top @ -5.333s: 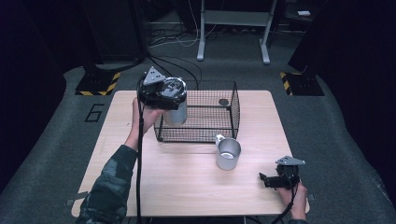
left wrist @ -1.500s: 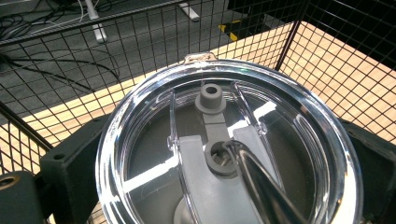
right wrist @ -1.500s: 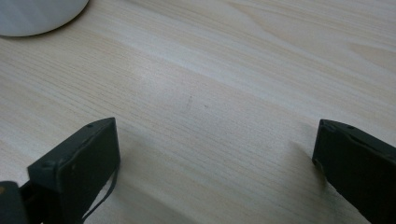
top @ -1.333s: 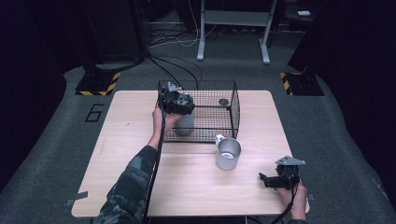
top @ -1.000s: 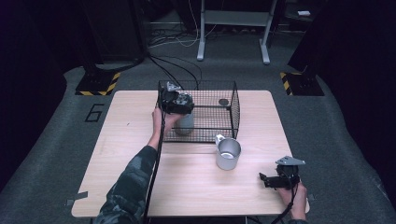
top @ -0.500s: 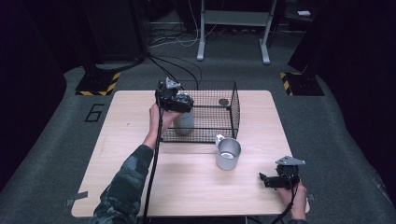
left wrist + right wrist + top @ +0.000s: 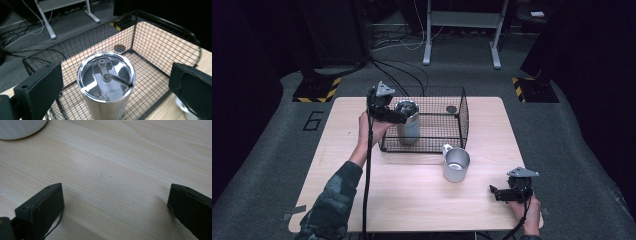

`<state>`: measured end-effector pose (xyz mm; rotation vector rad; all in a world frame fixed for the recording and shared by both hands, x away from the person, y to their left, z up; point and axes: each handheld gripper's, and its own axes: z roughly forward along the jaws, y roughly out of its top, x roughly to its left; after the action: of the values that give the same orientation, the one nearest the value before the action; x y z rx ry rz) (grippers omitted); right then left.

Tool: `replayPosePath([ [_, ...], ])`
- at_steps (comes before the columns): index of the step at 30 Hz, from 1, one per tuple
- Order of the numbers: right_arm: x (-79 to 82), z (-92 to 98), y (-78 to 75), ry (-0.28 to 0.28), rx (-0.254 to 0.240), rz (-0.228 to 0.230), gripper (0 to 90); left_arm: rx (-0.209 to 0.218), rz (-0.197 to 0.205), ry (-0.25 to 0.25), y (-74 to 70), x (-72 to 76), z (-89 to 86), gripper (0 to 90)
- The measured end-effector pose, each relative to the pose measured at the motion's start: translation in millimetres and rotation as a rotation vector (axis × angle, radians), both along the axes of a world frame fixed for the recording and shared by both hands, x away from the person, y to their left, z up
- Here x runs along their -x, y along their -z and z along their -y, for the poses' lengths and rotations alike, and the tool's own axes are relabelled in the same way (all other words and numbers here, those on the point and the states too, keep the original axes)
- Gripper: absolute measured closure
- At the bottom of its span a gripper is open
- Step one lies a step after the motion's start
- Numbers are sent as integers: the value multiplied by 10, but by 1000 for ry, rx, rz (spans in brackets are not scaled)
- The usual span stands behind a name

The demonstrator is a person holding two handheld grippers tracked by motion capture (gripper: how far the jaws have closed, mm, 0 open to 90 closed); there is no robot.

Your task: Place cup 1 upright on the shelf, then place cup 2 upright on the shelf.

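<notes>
The tumbler (image 7: 408,121) stands upright inside the wire basket (image 7: 447,142), near its left end, lid on. The left gripper (image 7: 387,111) hangs at the basket's left edge just beside the tumbler, its jaws spread wide to either side of the lid and clear of it in the left gripper view (image 7: 106,80). A mug (image 7: 456,164) sits on the table (image 7: 412,200) just in front of the basket. The right gripper (image 7: 507,192) rests low over the table's near right corner, jaws wide and holding nothing.
</notes>
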<state>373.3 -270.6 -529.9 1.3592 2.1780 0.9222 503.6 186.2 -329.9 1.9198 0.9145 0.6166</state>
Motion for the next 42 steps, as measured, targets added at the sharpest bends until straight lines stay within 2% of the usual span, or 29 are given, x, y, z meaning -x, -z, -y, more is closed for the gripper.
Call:
replayPosePath([
  [4, 0, 0, 0, 0, 0, 0, 4, -16, 18, 18, -38, 151, -70, 0],
  [9, 0, 0, 0, 0, 0, 0, 3, -45, 10, 36, -14, 317, -176, 0],
  [13, 0, 0, 0, 0, 0, 1, 4, -57, -11, 46, 70, 430, -260, 0],
  [21, 3, -2, -1, 3, 0, -1, 4, -48, -34, 50, 288, 639, -466, 0],
  [25, 3, -2, -1, 3, 0, -1, 4, -58, -52, 52, 395, 753, -583, 0],
  [31, 4, -2, -1, 3, 0, -1, 4, -50, -69, 10, 631, 950, -794, 0],
  [33, 5, -3, -2, 4, 0, -3, 4, -48, -100, -11, 781, 1003, -887, 0],
  [40, 3, -2, -1, 1, 1, -1, 4, -36, -176, -65, 1145, 1093, -1091, 0],
  [41, 1, 0, -1, -3, 3, 1, 4, -37, -198, -73, 1231, 1106, -1119, 0],
  [42, 3, -1, -1, -7, 5, 0, 4, -57, -218, -76, 1303, 1113, -1138, 0],
])
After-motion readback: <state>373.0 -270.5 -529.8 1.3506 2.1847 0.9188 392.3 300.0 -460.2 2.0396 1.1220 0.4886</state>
